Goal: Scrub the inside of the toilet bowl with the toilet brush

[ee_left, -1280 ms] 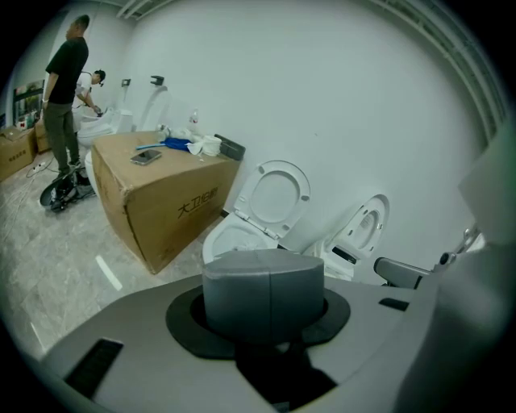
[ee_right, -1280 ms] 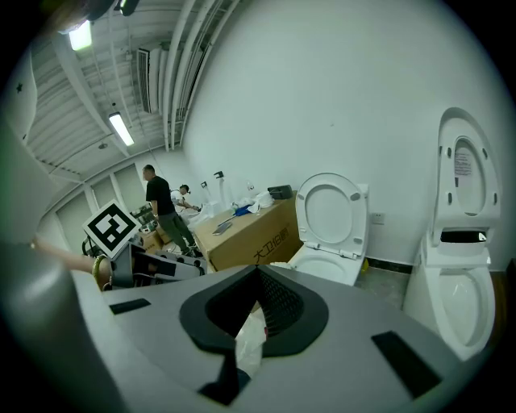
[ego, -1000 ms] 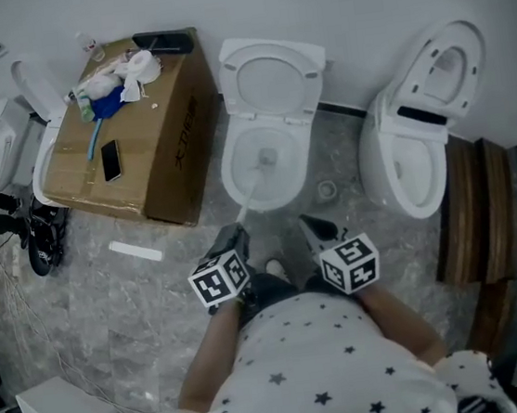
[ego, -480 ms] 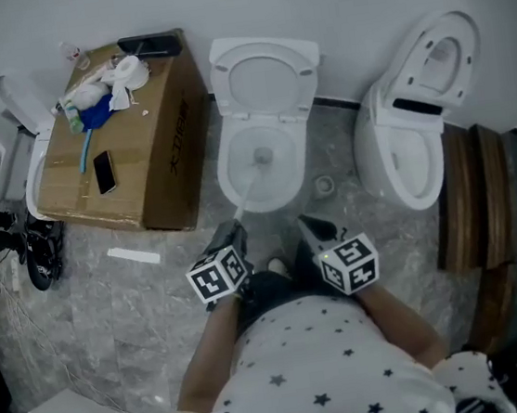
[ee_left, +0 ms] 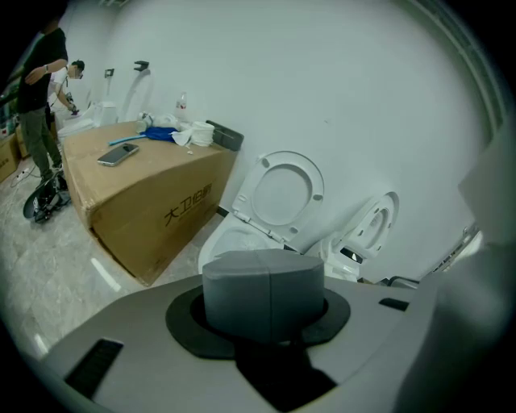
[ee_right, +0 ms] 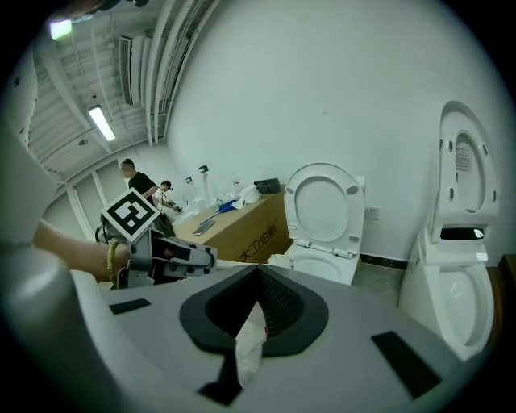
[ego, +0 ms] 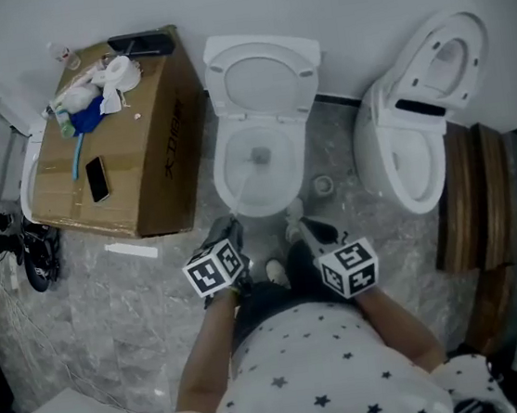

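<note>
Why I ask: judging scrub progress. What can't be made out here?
Head view: the toilet brush is too small to tell if its bristles touch the toilet bowl.
Left gripper view: the left gripper, jaws shut, hides the brush and most of the bowl.
Right gripper view: the white scrap in the right gripper can't be identified; the gripper's body cuts off the bowl's inside.

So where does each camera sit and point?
Head view: on the head, steeply down onto the toilet; shows shirt, left claw holding the toilet brush, right claw.
Left gripper view: on that claw, toward toilet and cardboard box; shows shut jaws.
Right gripper view: on that claw, toward toilet; shows jaws pinching a white scrap.
All share the toilet.
</note>
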Demonstrator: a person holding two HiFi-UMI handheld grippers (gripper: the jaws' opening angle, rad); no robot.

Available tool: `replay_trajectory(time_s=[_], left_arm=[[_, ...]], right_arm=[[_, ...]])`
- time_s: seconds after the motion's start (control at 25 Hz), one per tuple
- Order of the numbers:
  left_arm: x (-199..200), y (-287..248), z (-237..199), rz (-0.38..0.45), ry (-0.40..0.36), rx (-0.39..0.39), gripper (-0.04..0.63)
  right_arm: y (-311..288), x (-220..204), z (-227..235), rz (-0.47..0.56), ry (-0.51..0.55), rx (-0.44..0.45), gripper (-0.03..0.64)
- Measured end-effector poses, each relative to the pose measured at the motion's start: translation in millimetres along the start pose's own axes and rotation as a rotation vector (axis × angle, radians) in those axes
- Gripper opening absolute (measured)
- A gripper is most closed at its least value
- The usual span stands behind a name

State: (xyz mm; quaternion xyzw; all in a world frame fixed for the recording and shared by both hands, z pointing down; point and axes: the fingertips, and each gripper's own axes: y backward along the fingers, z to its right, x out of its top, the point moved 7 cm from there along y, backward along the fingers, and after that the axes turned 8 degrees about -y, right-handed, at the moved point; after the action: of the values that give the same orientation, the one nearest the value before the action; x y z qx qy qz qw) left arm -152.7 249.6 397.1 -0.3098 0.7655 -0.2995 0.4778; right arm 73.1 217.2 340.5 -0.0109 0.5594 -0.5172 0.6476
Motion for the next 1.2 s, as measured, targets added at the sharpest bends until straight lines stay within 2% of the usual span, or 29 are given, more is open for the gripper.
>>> replay_trajectory(time_s=[0.6,1.2], left_arm=[[33.3,-65.8,0.3,-0.051,0.038,0.029,0.156],[46.4,-135.2,-4.0,-0.095,0.062,0.028,0.156]], right_arm=[[-46.3,24.8,37.5,-0.086,-0.013,0.037,0.006],[-86.5,24.4,70.3,-0.155,-0.032,0.072,0.006]])
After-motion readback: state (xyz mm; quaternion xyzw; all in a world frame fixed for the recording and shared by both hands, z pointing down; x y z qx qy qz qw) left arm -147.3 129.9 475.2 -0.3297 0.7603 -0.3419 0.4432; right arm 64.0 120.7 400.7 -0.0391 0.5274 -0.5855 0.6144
